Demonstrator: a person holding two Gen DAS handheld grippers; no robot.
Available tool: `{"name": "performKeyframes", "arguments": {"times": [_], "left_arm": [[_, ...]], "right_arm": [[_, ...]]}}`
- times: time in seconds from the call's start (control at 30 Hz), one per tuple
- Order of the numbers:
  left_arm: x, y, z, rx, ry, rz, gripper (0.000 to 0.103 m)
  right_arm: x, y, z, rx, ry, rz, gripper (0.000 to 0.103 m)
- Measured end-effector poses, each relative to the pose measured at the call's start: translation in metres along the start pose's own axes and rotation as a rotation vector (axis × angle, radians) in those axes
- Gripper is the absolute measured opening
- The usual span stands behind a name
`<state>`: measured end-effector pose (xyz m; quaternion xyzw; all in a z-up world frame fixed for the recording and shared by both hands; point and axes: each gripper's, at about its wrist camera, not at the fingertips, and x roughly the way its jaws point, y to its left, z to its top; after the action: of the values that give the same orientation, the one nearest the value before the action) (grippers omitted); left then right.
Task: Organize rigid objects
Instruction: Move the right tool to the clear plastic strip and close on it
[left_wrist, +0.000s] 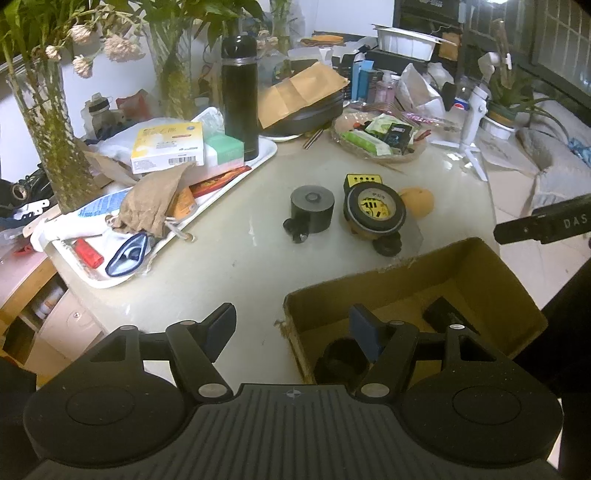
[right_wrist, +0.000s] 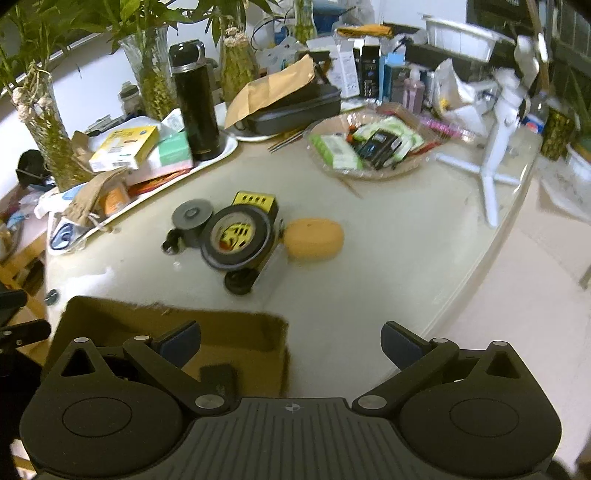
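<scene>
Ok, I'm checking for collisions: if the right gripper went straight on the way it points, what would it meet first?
Probably bare table top. The right gripper stands open and empty, with the cardboard box under its left finger. Further along that line lies the tape roll, though depth is hard to judge.

Pale table (left_wrist: 240, 258), cardboard box (left_wrist: 480, 273), tray (left_wrist: 207, 206)

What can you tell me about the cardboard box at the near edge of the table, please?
The cardboard box is plain brown, open-topped, with a ragged, torn rim. It sits upright on the pale table, nearest the cameras, apart from the loose items further back. Inside lie at least two dark objects: a flat black block and a rounded black piece. The left tongs hang open above its near corner; nothing grips it.
</scene>
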<state>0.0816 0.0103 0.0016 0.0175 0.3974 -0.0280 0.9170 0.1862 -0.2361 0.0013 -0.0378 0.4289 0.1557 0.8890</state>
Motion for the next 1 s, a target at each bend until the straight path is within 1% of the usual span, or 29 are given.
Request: {"name": "performKeyframes", "arguments": {"times": [0.17,0.33,0.53,0.67,0.83,0.87,1.0], "left_arm": [[0.005,-0.002,0.01,0.012,-0.017,-0.006,0.067],[0.005,-0.002,0.019,-0.002,-0.034,-0.005,0.067],[0.0,-0.002,0.019,-0.014,-0.048,-0.01,0.067],[0.001,0.0,0.015,-0.016,-0.042,-0.009,0.067],[0.004,0.004,0.012,-0.035,-0.038,-0.018,0.067],[0.005,0.005,0.011,-0.037,-0.037,-0.023,0.067],[0.007,0.004,0.009,-0.032,-0.03,-0.035,0.067]], "right_arm": [[-0.001,-0.003,0.016,-0.017,-0.016,-0.007,0.103],[-0.002,-0.01,0.029,-0.005,-0.036,-0.026,0.103],[0.002,-0.011,0.03,-0.023,-0.051,-0.025,0.103],[0.008,-0.011,0.031,-0.026,-0.055,-0.01,0.103],[0.019,-0.013,0.031,-0.026,-0.044,0.002,0.102],[0.021,-0.012,0.031,-0.029,-0.04,0.005,0.101],[0.033,-0.013,0.029,-0.026,-0.011,0.019,0.092]]}}
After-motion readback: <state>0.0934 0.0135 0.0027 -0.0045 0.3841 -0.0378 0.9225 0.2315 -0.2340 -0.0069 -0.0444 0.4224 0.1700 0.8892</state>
